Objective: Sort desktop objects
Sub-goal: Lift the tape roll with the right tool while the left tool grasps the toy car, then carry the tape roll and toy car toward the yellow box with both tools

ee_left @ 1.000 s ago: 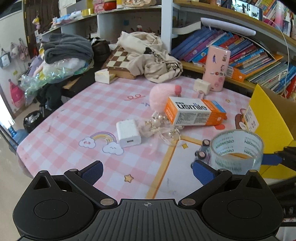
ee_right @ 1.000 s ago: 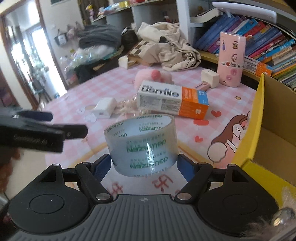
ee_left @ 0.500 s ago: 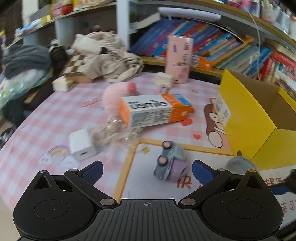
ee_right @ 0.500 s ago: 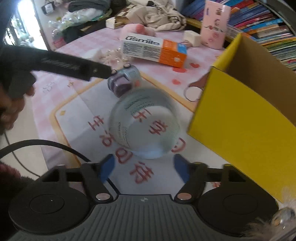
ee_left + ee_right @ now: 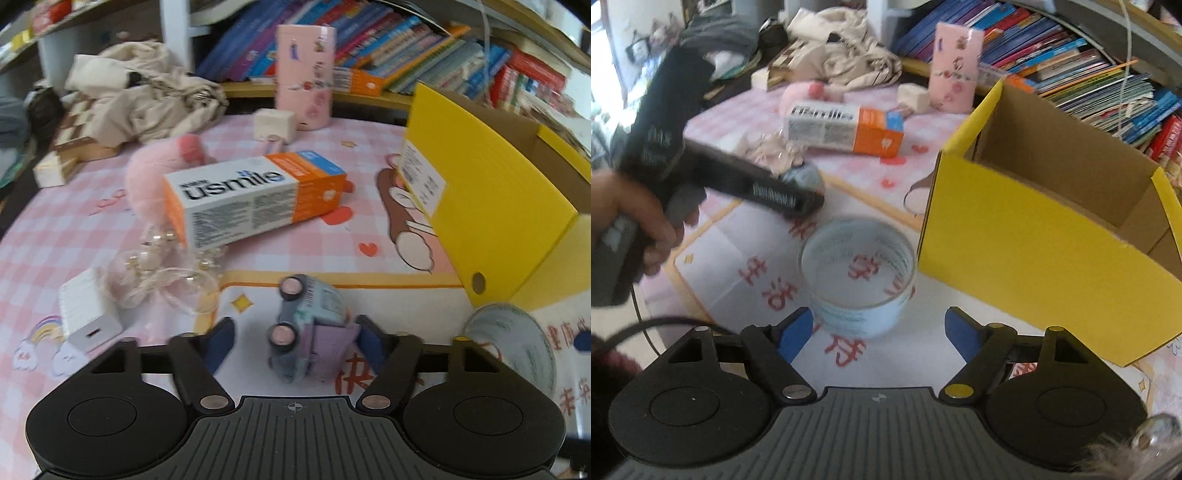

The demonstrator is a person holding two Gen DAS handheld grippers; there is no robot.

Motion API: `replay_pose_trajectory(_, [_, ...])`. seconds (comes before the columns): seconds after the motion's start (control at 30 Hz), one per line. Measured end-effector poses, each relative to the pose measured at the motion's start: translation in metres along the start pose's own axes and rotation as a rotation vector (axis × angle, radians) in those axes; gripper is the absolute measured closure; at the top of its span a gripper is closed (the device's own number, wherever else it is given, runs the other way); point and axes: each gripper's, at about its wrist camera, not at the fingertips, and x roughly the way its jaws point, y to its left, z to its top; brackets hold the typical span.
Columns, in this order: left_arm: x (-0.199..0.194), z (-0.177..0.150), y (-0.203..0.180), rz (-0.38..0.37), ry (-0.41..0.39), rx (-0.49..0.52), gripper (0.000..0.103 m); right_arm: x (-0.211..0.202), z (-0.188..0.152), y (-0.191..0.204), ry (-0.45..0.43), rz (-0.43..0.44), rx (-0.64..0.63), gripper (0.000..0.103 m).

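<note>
Blue-padded left gripper (image 5: 295,341) tilts down, fingers closing around the toy car (image 5: 310,328); right gripper (image 5: 879,332) spread.

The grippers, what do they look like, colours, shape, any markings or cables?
Both are black plastic. The left gripper has a ribbed centre plate with a small crosshair mark, two round discs, silver screw heads and blue finger pads. The right gripper is built alike with blue pads, but one screw head is yellow. From outside, the left one shows pale lettering along its finger, and a thin black cable curves below it.
</note>
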Motion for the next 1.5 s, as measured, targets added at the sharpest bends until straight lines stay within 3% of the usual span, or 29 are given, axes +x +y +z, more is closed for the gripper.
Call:
replay_pose_trajectory(0.03, [0.0, -0.001, 0.002, -0.008, 0.008, -0.001, 0.057, -0.001, 0.002, -0.001, -0.01, -0.005, 0.016, 0.029])
replay_pose_trajectory(0.17, [-0.003, -0.005, 0.014, -0.026, 0.019, -0.017, 0.057, 0.004, 0.01, -0.009, -0.017, -0.043, 0.097, 0.046])
replay_pose_trajectory(0.3, [-0.01, -0.008, 0.029, -0.029, 0.028, -0.059, 0.057, 0.019, 0.014, -0.019, 0.037, -0.06, 0.176, 0.062])
replay_pose_trajectory(0.57, [-0.026, -0.018, 0.045, -0.065, 0.041, -0.089, 0.057, 0.044, 0.02, -0.011, 0.127, -0.053, 0.198, 0.075])
replay_pose_trajectory(0.83, [-0.032, -0.024, 0.059, -0.076, 0.053, -0.088, 0.057, 0.053, 0.025, 0.006, 0.136, -0.009, 0.162, 0.096])
replay_pose_trajectory(1.33, [-0.027, -0.03, 0.055, -0.101, 0.065, 0.048, 0.057, 0.057, 0.028, 0.027, 0.149, -0.038, 0.114, 0.096])
replay_pose_trajectory(1.5, [-0.035, -0.024, 0.065, -0.163, 0.045, -0.026, 0.058, 0.049, 0.029, 0.026, 0.12, -0.049, 0.141, 0.096])
